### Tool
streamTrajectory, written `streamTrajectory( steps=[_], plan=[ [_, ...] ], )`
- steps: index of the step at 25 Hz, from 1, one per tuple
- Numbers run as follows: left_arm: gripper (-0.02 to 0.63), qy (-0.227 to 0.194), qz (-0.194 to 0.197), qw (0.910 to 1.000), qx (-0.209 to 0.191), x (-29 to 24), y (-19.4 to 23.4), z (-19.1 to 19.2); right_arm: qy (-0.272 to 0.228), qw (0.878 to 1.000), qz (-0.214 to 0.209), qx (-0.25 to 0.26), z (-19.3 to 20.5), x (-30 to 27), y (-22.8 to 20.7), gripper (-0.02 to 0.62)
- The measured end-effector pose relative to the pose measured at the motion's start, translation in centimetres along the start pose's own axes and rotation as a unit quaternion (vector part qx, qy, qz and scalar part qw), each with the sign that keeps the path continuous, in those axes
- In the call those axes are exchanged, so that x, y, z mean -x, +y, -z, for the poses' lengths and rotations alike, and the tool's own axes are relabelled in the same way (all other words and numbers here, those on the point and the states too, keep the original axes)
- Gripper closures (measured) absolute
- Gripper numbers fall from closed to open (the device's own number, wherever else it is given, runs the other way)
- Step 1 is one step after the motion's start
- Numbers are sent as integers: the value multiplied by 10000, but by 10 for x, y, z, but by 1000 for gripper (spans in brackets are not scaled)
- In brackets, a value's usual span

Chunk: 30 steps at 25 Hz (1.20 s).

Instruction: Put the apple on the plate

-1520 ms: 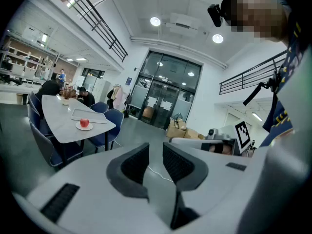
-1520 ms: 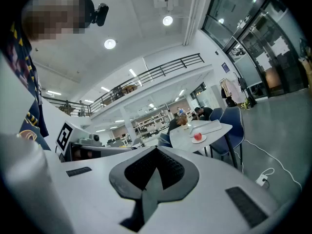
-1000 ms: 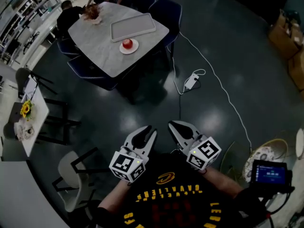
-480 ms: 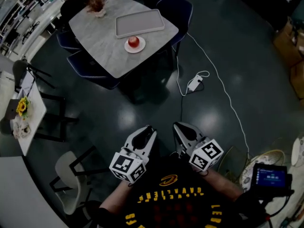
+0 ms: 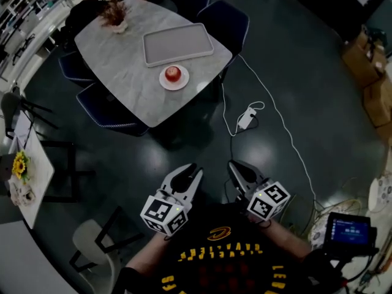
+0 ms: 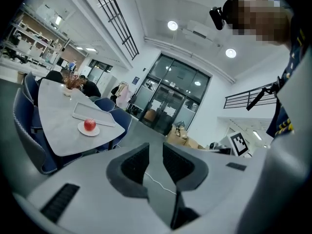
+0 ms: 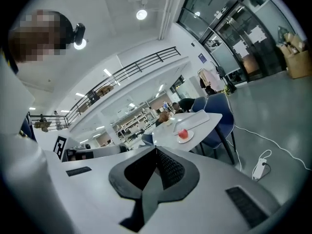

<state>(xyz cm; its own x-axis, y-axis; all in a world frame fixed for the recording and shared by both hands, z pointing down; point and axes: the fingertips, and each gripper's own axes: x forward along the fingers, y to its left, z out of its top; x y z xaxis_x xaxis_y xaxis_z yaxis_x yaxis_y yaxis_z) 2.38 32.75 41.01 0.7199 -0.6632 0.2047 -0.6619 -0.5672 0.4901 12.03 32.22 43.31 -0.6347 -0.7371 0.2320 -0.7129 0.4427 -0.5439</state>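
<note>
- The apple [image 5: 174, 73] rests on the plate [image 5: 163, 81], near the table [image 5: 122, 54] edge beside the tray [image 5: 177, 43].
- Left gripper [image 5: 191, 170]: narrow gap, empty.
- Right gripper [image 5: 240, 166]: jaws together, empty.
- Both grippers are well away from the table.
- Judgement: placement matches the goal; only confirm the apple sits steady.

grey tray [image 5: 178, 44] on table [image 5: 122, 72] | power strip [image 5: 247, 119] on floor | blue chairs [image 5: 223, 20]

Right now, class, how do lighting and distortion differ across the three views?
Head view: dim, floor showing pale glare patches, apple small yet sharp. Left gripper view: bright, fisheye-bent, ceiling lamps flaring. Right gripper view: equally bent, corners vignetted black.
</note>
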Motion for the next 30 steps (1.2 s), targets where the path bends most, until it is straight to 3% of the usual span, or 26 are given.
streamTrajectory(
  steps=[9,15,24,30],
  plan=[
    [515,-40,-256,9995,172,-8,64,-27,104,9995,92,-297,-10,-49,-11,589],
    [515,-18,-498,9984,270,-17,81,-30,196,9983,-202,-514,-13,-81,-17,589],
    [515,-289,-1185,9925,100,-86,125,-80,305,9947,-931,-308,-82,-160,-74,589],
    [515,-448,-1461,9882,100,-132,138,-104,500,9919,-1150,-223,-117,-192,-111,589]
  ],
)
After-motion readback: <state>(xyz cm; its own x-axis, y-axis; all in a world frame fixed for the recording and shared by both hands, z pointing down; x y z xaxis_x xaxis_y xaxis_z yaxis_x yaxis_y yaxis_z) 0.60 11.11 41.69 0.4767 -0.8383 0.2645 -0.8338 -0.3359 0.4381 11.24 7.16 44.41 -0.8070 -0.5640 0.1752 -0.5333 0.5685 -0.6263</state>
